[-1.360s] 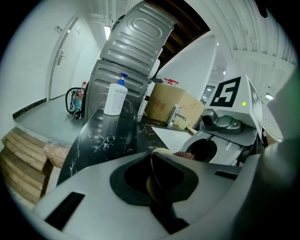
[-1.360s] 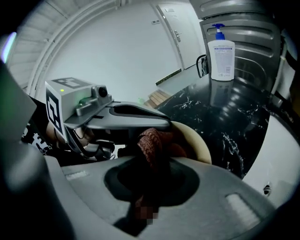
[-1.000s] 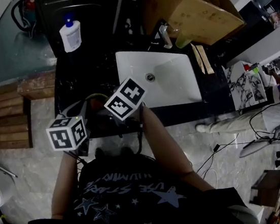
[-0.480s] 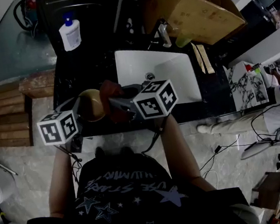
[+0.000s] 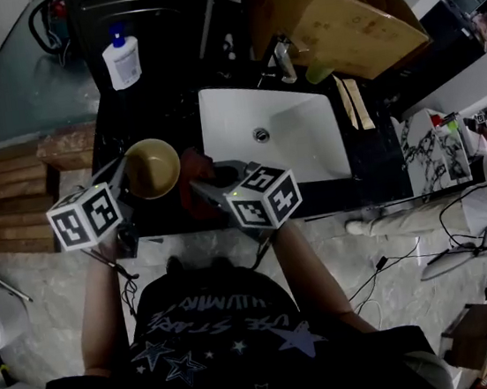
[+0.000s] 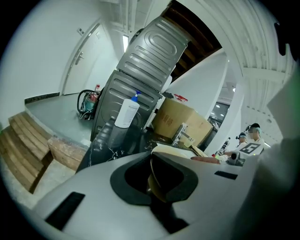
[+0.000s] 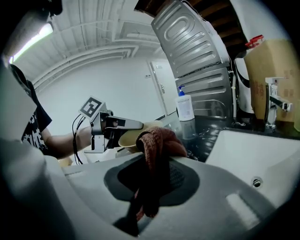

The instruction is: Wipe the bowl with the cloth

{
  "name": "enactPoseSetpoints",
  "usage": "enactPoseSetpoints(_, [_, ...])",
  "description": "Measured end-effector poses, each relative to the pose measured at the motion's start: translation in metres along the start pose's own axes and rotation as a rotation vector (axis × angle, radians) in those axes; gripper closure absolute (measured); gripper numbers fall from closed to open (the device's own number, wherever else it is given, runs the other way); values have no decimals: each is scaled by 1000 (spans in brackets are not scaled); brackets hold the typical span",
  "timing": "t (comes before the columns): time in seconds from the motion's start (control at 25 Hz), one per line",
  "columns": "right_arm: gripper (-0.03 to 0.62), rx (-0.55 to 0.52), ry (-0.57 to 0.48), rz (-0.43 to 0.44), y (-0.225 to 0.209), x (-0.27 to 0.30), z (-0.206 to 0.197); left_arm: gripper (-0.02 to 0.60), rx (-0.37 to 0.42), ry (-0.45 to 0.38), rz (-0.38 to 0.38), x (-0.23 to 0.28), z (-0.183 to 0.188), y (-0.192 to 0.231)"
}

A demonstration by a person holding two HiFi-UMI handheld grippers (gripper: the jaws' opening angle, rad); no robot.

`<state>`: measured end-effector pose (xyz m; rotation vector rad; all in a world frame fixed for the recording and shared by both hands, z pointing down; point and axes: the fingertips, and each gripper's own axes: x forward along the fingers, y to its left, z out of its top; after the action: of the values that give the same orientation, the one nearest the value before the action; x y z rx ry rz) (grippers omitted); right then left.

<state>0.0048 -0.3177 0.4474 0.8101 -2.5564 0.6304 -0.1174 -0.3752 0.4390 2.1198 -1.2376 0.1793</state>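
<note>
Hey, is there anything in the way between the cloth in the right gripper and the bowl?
Nothing visible. The cloth, clamped in the right gripper, hangs just beside the bowl, which the left gripper holds by its rim. The way into the bowl's open side is free.

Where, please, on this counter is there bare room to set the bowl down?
The white sink is bare, as is the dark counter between soap bottle and bowl. The faucet and cardboard box crowd the back.
</note>
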Motion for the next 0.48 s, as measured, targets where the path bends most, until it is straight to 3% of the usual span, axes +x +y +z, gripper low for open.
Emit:
enactPoseSetpoints(0.24, [528,-37,-42,-22,-3,2,5,565,1,8,-15,-1,3,-9])
enactPoseSetpoints(0.48, [528,-124,-56,-39,-15,-3,3,565,89,87,-131,0,-9,-36])
